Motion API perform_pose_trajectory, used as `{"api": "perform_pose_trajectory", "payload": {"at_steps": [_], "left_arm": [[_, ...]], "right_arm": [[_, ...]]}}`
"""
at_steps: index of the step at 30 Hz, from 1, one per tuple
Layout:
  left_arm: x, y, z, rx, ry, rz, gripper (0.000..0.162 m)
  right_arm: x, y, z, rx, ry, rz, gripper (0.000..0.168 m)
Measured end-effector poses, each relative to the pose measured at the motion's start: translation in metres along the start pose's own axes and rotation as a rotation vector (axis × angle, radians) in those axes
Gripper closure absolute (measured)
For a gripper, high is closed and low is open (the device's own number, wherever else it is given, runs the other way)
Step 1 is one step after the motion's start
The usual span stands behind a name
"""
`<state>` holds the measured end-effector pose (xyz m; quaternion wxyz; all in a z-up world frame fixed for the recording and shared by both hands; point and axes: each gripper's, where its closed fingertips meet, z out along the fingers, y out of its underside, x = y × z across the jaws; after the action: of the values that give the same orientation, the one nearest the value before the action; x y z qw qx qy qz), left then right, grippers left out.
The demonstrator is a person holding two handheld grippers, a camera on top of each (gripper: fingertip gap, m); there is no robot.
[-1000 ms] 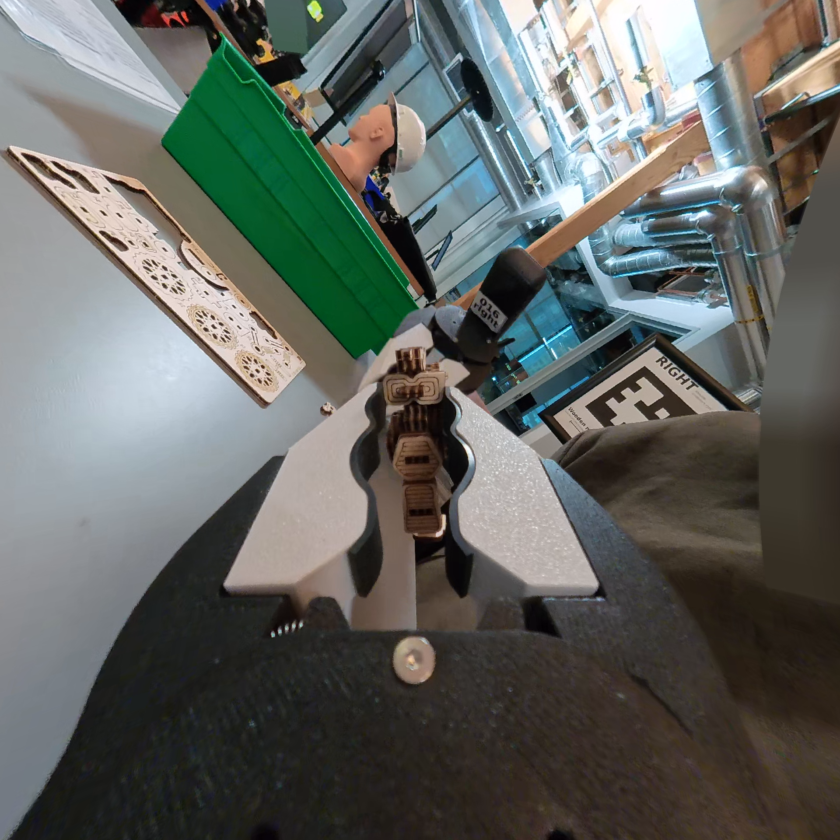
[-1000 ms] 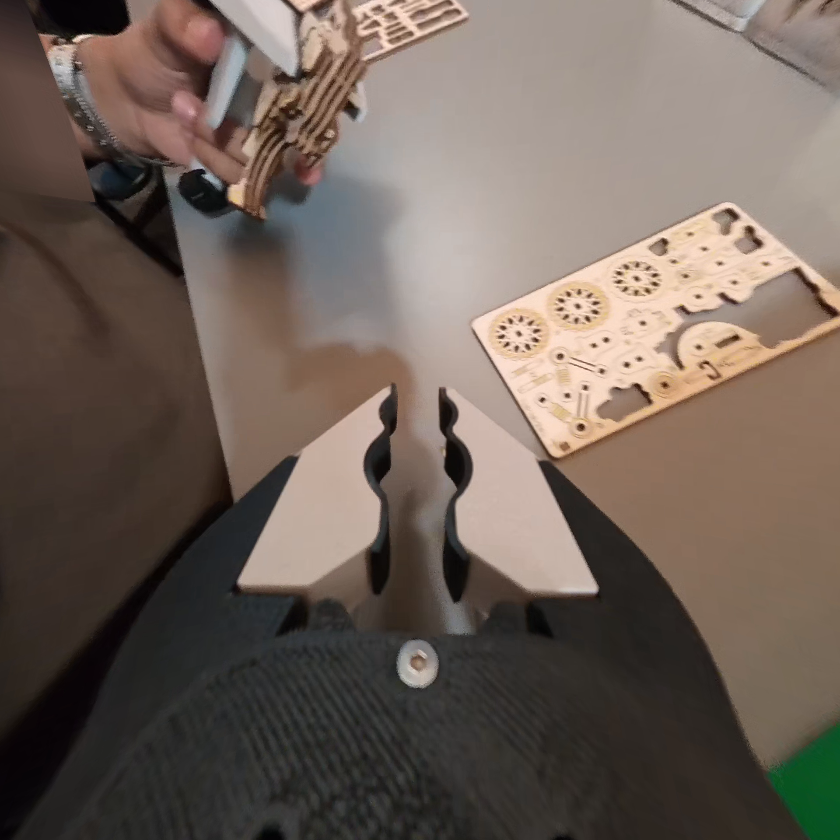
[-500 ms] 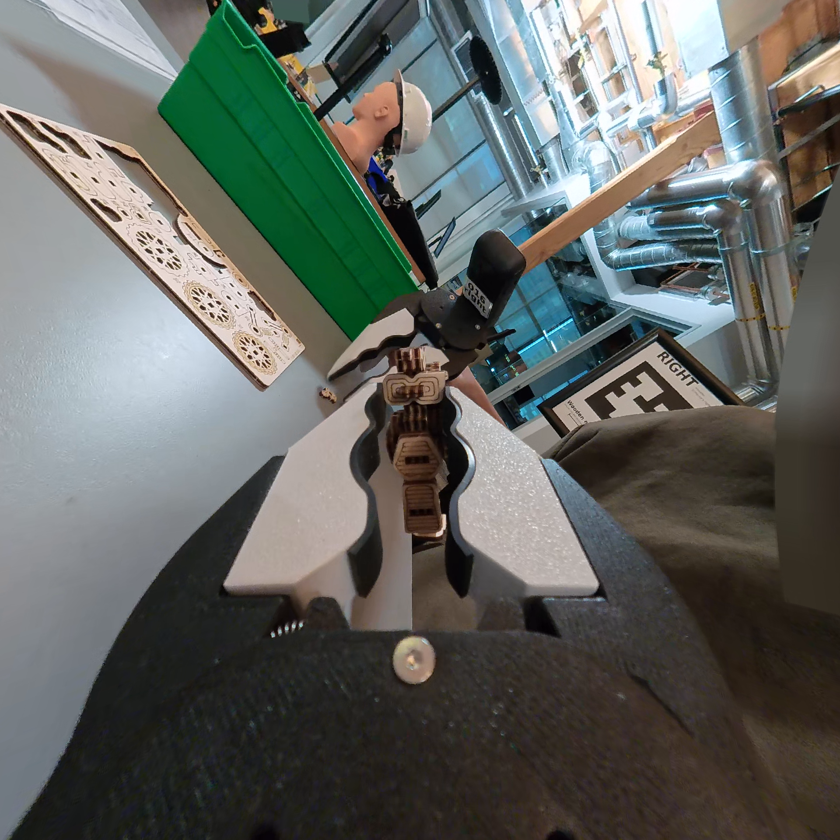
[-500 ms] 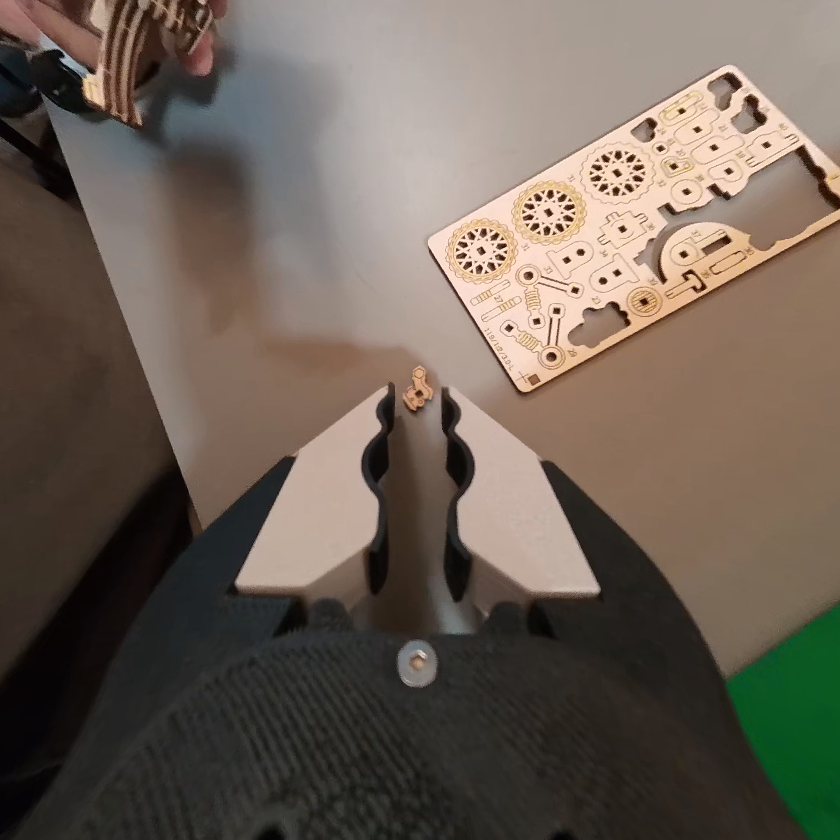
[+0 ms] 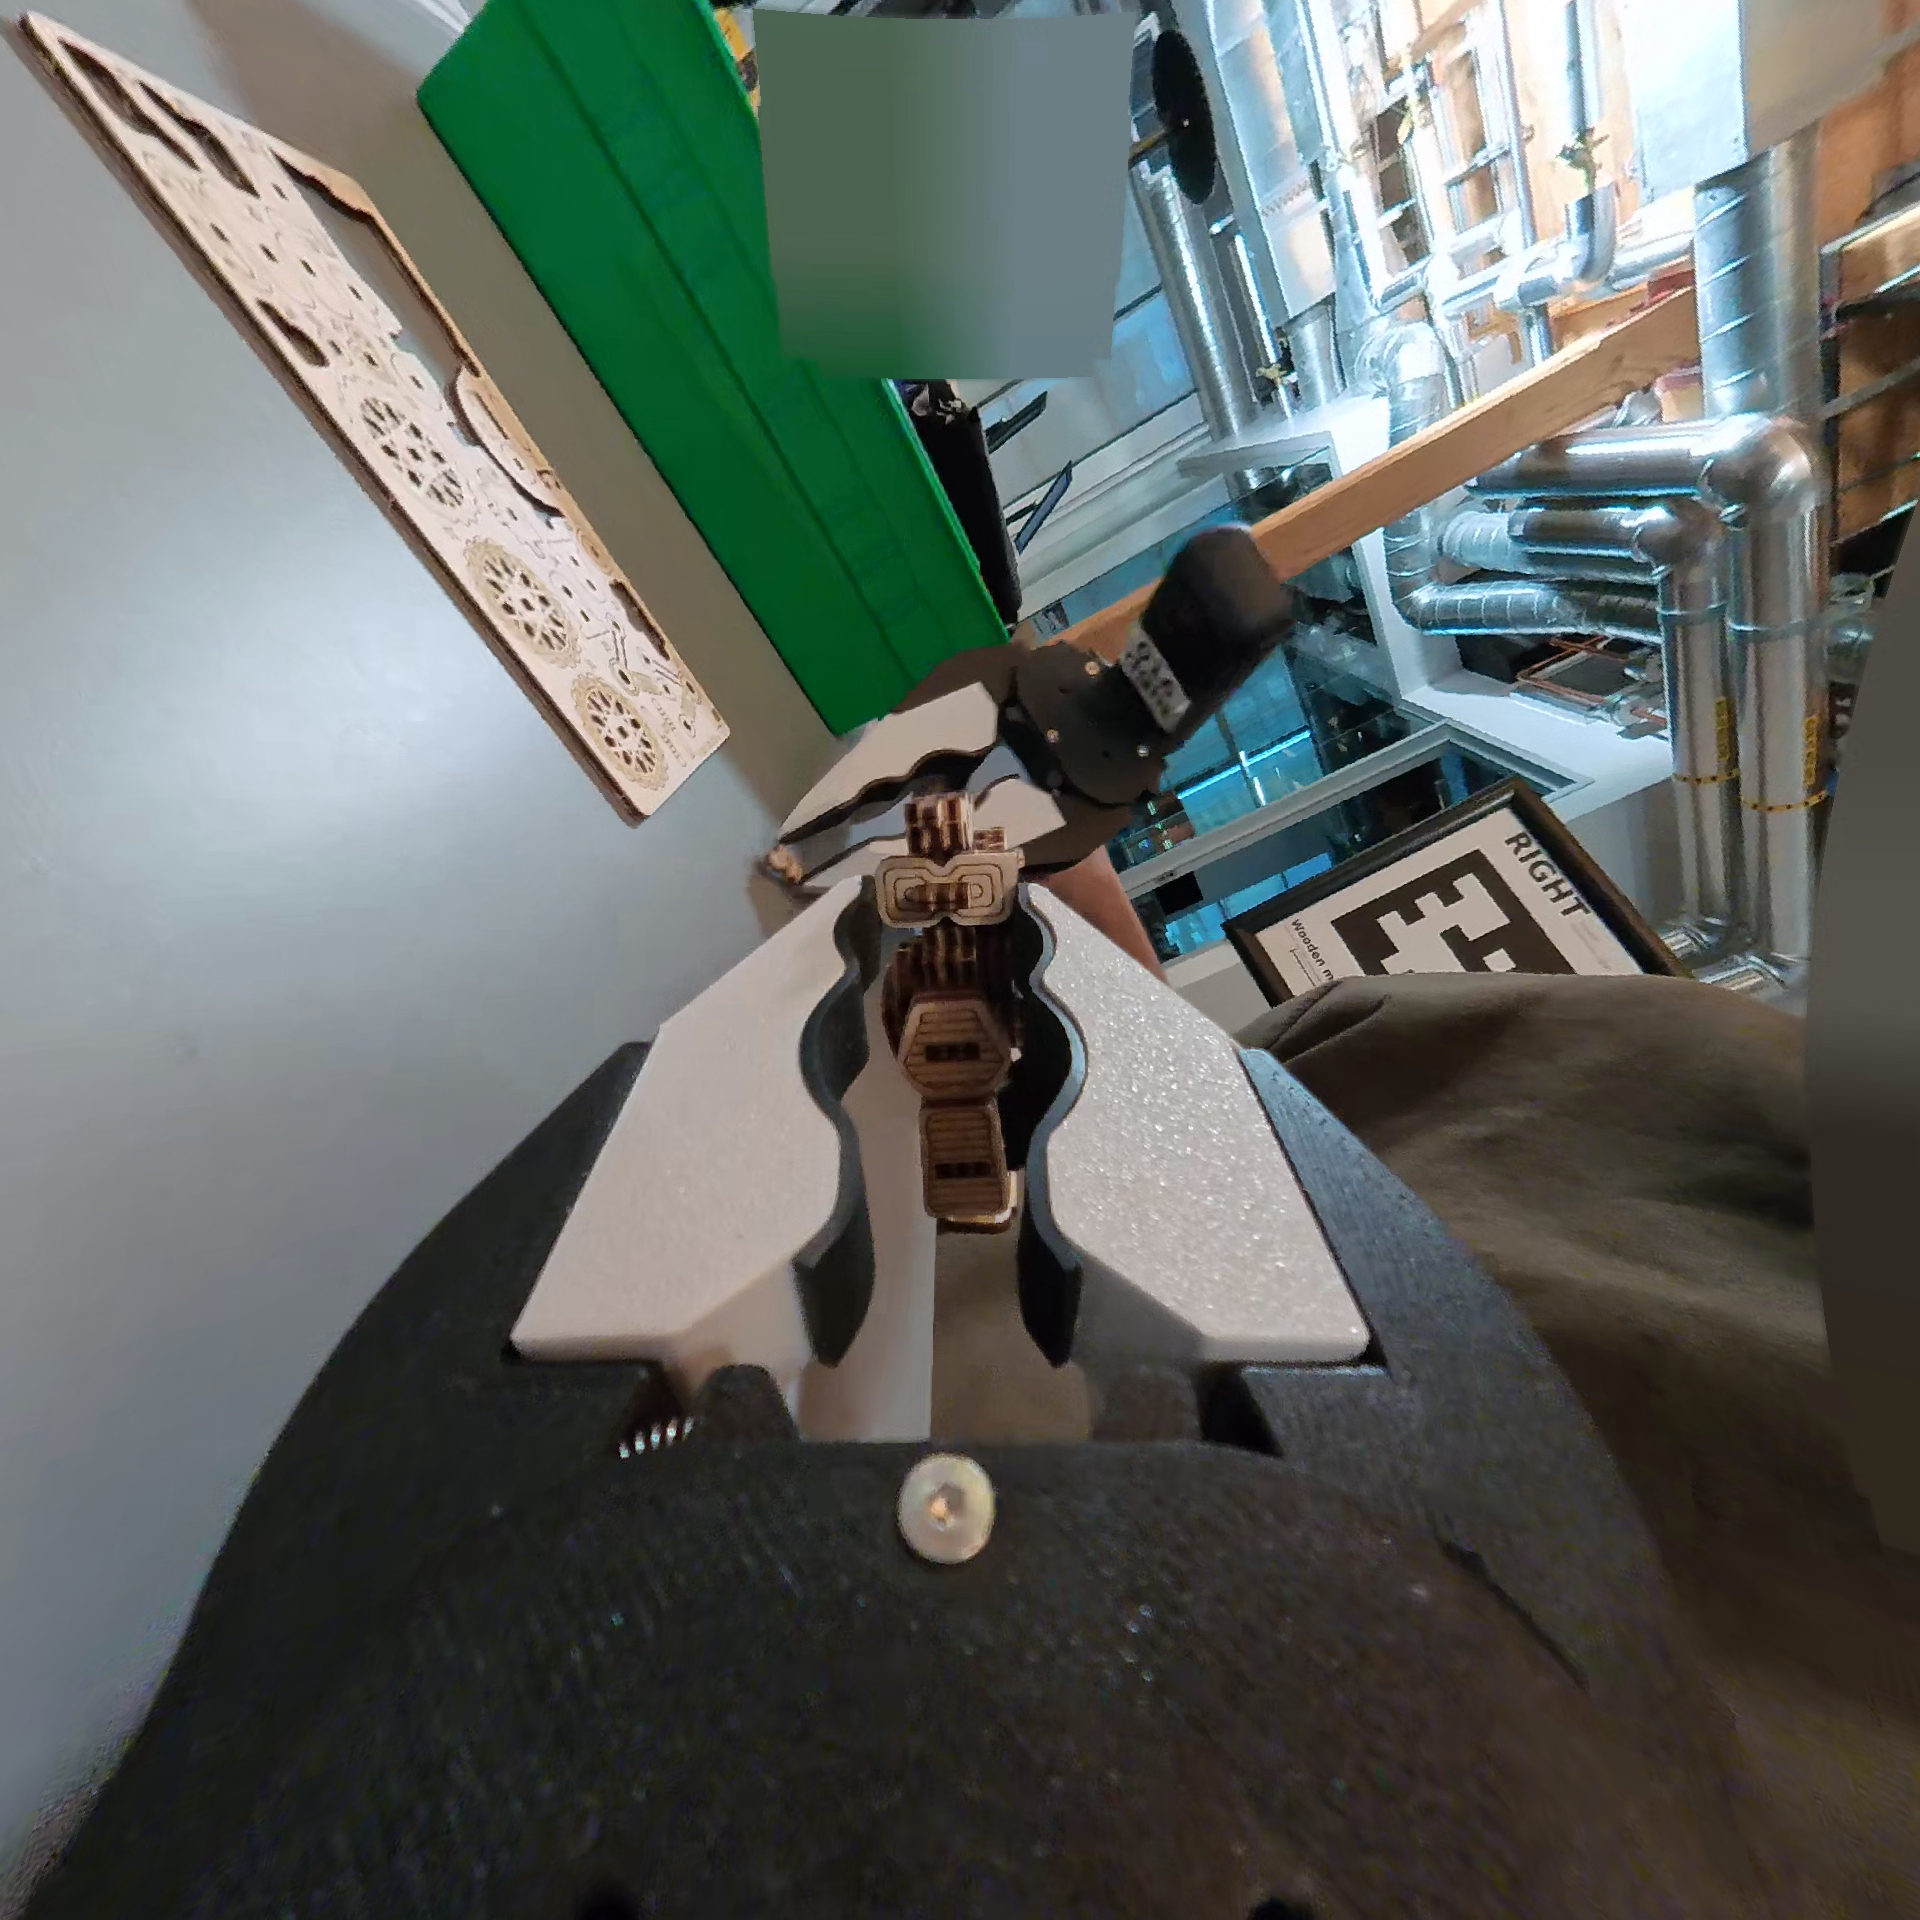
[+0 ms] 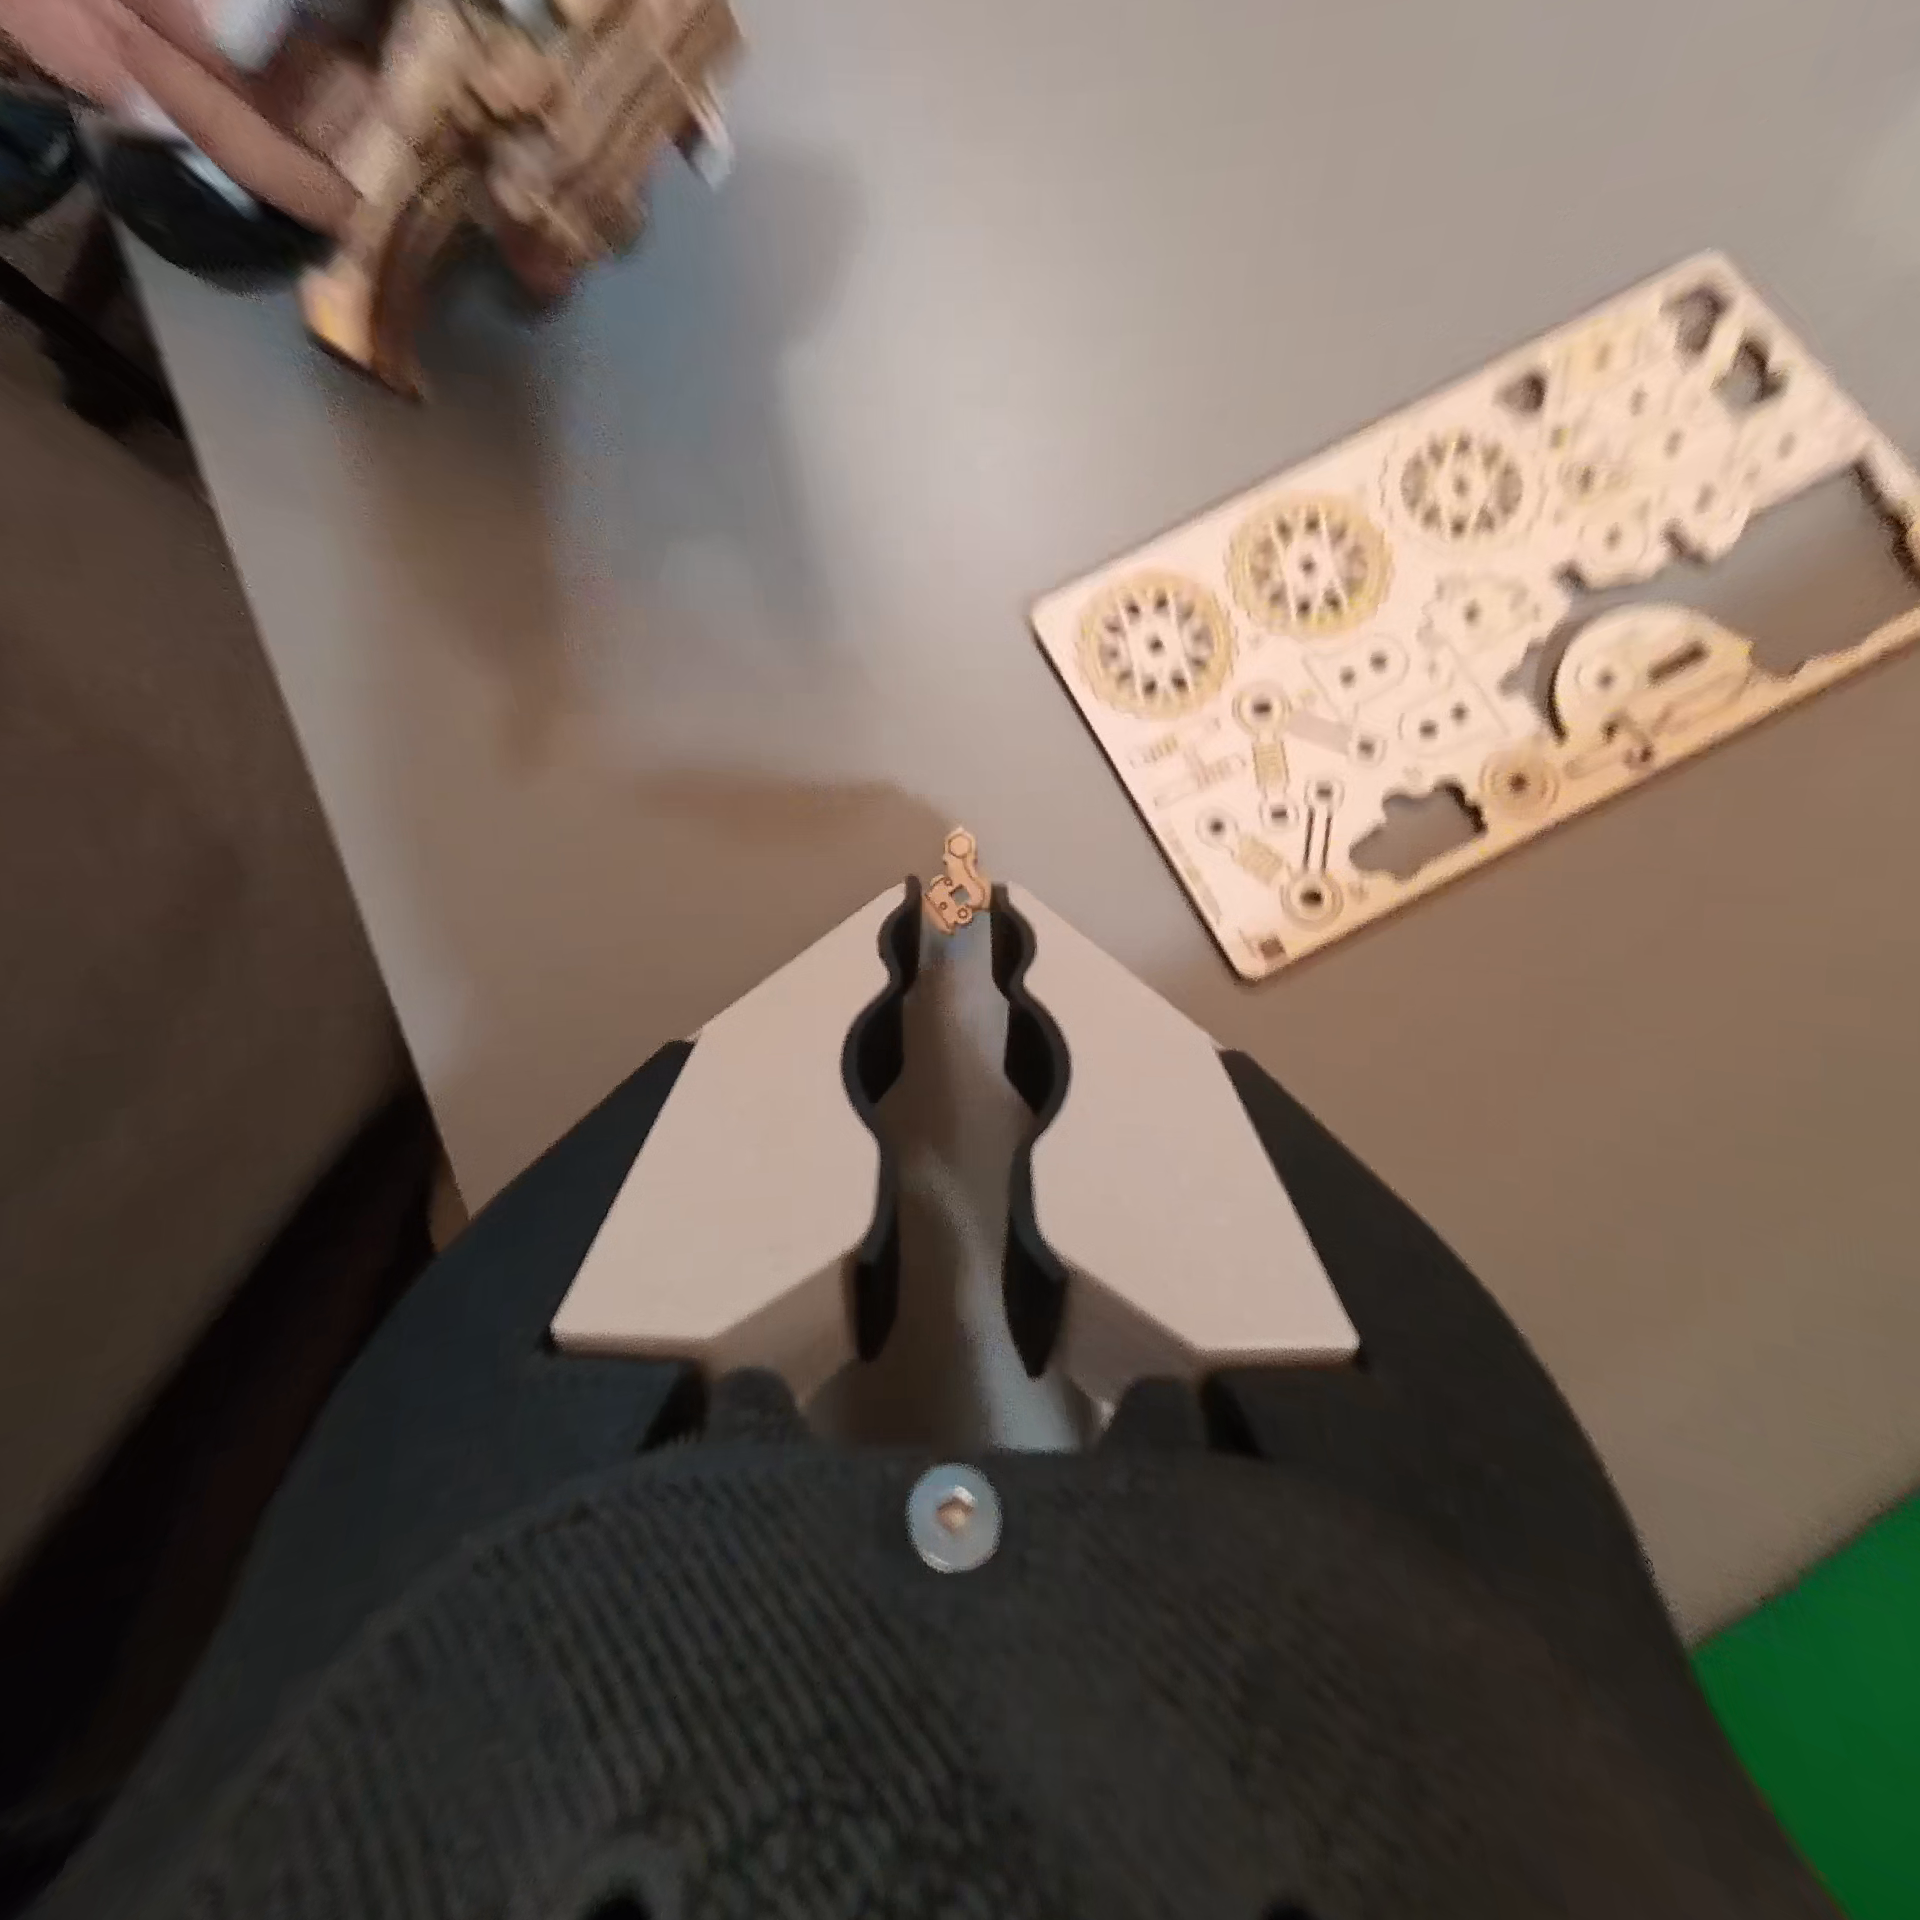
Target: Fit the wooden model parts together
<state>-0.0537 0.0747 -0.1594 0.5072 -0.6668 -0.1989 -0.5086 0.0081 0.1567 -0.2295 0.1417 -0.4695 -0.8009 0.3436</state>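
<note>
My left gripper (image 5: 945, 904) is shut on a part-built wooden model (image 5: 951, 1049) and holds it above the grey table. The model also shows blurred at the top left of the right wrist view (image 6: 520, 156). My right gripper (image 6: 957, 914) is down at the table, its two tips pressed against either side of a small flat wooden part (image 6: 954, 883). The left wrist view shows that gripper (image 5: 831, 821) just beyond the model, with the small part (image 5: 779, 862) at its tips. A laser-cut wooden parts sheet (image 6: 1507, 644) lies flat to the right.
A green bin (image 5: 727, 364) stands behind the parts sheet (image 5: 416, 468). A framed black-and-white marker board (image 5: 1455, 914) stands at the right. A person's hand (image 6: 208, 135) holds the left gripper. The table edge (image 6: 312, 779) runs along the left, over dark cloth. Across from one pair of fingers to the other is roughly 12 centimeters.
My right gripper moved forward and down onto the small part, and its jaws narrowed around it. The left gripper with the model shifted a little and stays shut.
</note>
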Motion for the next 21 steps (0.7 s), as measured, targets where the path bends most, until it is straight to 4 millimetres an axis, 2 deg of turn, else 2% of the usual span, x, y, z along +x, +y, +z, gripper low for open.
{"api": "perform_pose_trajectory", "payload": {"at_steps": [1, 4, 7, 10, 14, 21], "left_arm": [[-0.002, 0.002, 0.001, -0.01, -0.008, -0.003, 0.14], [-0.006, 0.009, 0.003, -0.061, -0.051, 0.036, 0.14], [-0.011, 0.02, 0.006, -0.135, -0.119, 0.131, 0.14], [-0.019, 0.032, 0.009, -0.212, -0.196, 0.217, 0.14], [-0.025, 0.041, 0.011, -0.267, -0.24, 0.24, 0.14], [-0.031, 0.043, 0.009, -0.284, -0.262, 0.224, 0.137]], "right_arm": [[-0.005, -0.01, -0.002, 0.044, -0.001, -0.028, 0.156], [-0.031, -0.051, -0.013, 0.219, -0.013, -0.158, 0.157], [-0.058, -0.071, -0.016, 0.291, 0.02, -0.354, 0.157], [-0.068, -0.071, -0.008, 0.249, 0.121, -0.602, 0.157], [-0.064, -0.061, 0.008, 0.165, 0.227, -0.896, 0.157], [-0.062, -0.063, 0.013, 0.205, 0.21, -0.899, 0.157]]}}
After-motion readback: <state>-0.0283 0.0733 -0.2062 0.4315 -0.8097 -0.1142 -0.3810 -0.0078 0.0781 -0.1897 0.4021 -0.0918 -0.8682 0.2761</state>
